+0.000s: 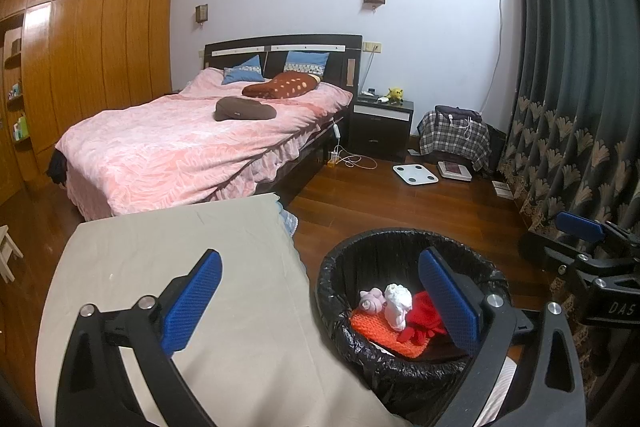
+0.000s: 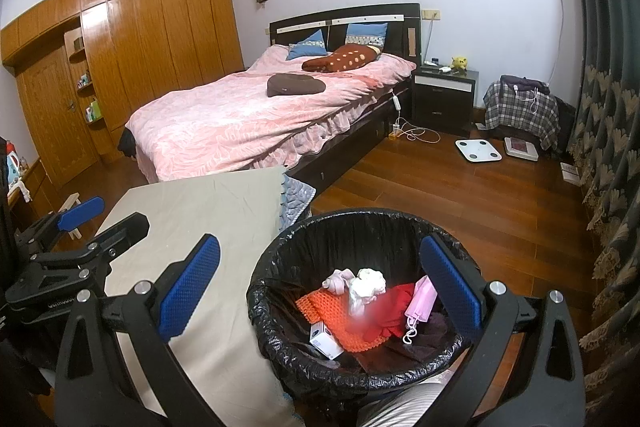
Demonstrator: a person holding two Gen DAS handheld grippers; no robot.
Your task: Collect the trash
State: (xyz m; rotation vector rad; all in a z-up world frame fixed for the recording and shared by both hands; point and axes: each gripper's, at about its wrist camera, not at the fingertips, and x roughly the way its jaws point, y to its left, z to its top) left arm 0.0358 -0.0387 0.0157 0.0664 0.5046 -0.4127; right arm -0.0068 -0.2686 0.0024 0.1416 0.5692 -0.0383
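bin (image 2: 280, 259) beside table (image 2: 192, 211) | bed (image 2: 240, 115) beyond | left claw (image 1: 320, 303) spread; right claw (image 2: 320, 291) spread, both empty

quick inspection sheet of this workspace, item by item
surface: beige cloth-covered table, nothing seen on it
job's things: bin with black liner, holding orange knit, red cloth, white wad, pink mask, small box
clutter: two scales on the floor, plaid cloth over a seat
grippers: left hand-held gripper open, nothing held; right hand-held gripper open over the bin, nothing held
cables: white charger cord on the floor by the bed
surroundings: bed with pink cover, nightstand, wooden wardrobe, dark curtain
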